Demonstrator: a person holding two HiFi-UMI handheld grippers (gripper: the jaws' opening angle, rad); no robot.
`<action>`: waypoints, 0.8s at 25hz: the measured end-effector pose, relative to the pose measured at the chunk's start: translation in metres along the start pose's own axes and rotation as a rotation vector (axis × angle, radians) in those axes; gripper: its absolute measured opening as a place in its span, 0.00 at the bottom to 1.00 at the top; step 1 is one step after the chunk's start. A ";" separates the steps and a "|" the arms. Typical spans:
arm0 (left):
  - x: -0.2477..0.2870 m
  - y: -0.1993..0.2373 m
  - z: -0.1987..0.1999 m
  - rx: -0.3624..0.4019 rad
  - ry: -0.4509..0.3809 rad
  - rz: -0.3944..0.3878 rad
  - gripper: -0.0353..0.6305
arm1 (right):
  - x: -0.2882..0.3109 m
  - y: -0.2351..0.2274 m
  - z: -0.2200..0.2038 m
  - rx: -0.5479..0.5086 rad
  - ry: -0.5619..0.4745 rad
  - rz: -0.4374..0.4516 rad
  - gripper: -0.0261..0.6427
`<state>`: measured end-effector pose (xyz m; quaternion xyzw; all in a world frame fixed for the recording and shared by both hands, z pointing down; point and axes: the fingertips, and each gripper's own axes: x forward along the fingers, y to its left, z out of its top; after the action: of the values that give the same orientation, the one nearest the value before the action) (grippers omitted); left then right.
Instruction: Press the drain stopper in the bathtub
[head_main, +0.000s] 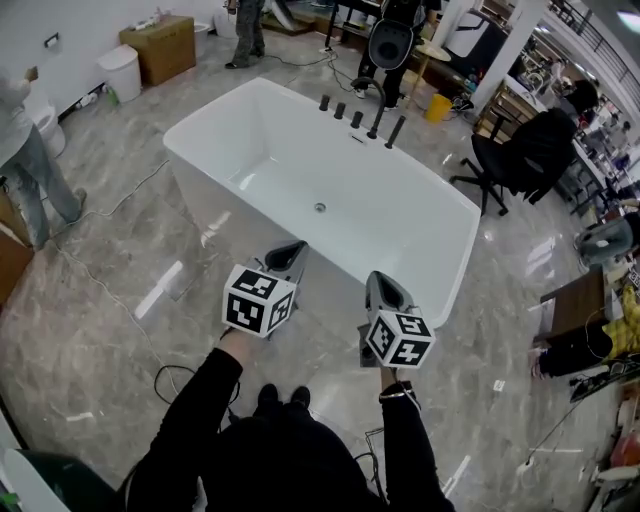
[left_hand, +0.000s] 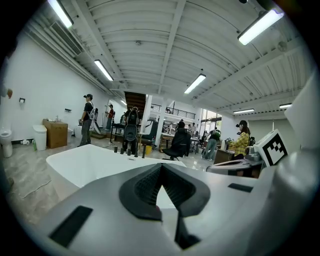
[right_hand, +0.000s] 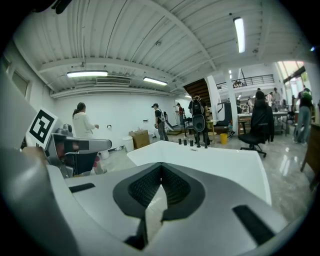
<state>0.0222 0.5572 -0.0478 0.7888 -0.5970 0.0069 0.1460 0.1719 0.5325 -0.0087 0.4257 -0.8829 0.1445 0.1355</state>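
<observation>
A white freestanding bathtub stands in the middle of the head view. Its small round metal drain stopper sits on the tub floor. Black tap fittings line the far rim. My left gripper hovers over the tub's near rim, shut, with nothing in it. My right gripper is just outside the near wall, also shut and empty. In the left gripper view the gripper has its jaws meeting at the tip, with the tub ahead. The right gripper view shows the gripper the same, tub beyond. Neither gripper view shows the stopper.
A black office chair stands right of the tub. A cardboard box and a white bin are at the back left wall. A person stands at the left. A cable runs over the marble floor.
</observation>
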 end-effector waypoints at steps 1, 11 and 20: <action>-0.001 0.002 0.001 0.003 -0.001 -0.003 0.06 | 0.001 0.002 0.000 -0.003 0.000 -0.003 0.04; -0.005 0.018 0.005 0.015 -0.010 -0.019 0.06 | 0.006 0.017 0.001 -0.018 0.001 -0.023 0.04; 0.004 0.026 0.013 0.009 -0.019 -0.019 0.06 | 0.017 0.011 0.012 -0.019 -0.001 -0.032 0.04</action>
<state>-0.0036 0.5435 -0.0539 0.7951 -0.5909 0.0005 0.1369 0.1513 0.5227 -0.0149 0.4384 -0.8774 0.1339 0.1413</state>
